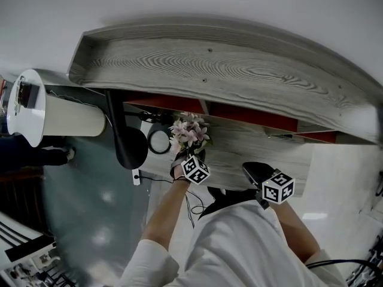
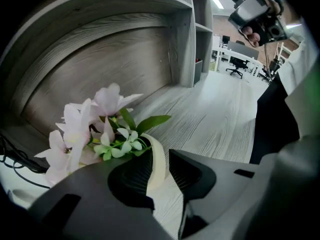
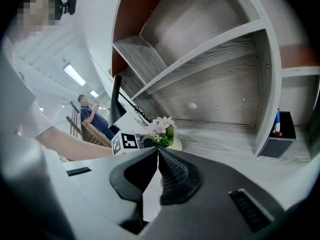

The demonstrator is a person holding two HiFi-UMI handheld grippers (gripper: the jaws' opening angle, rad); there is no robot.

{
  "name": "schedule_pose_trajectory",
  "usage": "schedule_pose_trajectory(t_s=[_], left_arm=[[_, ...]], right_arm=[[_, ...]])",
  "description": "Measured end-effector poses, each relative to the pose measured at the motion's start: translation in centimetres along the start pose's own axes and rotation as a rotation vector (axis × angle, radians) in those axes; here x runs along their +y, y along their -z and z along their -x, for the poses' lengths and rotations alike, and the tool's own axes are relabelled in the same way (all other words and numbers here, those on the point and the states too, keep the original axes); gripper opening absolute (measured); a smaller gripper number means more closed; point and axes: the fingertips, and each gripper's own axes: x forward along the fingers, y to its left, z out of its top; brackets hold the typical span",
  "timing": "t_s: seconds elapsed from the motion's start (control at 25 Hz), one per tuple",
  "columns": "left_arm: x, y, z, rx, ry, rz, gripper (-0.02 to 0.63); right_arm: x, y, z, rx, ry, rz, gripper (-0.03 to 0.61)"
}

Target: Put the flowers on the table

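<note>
Left gripper [image 2: 158, 153]: jaws spread around the rim of the flower vase [image 2: 160, 170] standing on the bench [image 2: 220, 119]. Right gripper [image 3: 157, 150], apart from the vase: jaws pressed together.

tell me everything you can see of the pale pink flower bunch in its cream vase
The pale pink flower bunch has lily-like blooms, small whitish buds and green leaves, and stands upright in a cream vase on the grey wood-grain table. The vase rim sits between the left gripper's open jaws.

Flowers [image 1: 190, 130] on wood-grain table [image 1: 251, 153]
</note>
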Motion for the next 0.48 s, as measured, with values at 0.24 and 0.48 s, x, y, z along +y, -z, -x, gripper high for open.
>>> schedule_pose_trajectory(t_s=[0.24,0.48], left_arm=[[-0.2,-0.9,3.3,-0.062,-0.051,0.015,0.109],[-0.8,-1.8,8.5,-0.152,-0.125,0.034,0.048]], right_arm=[[2.1,0.8,0.5,-0.011,-0.009,0.021,0.018],[4.6,2.2,1.6,-0.026,-0.014,0.045,0.018]])
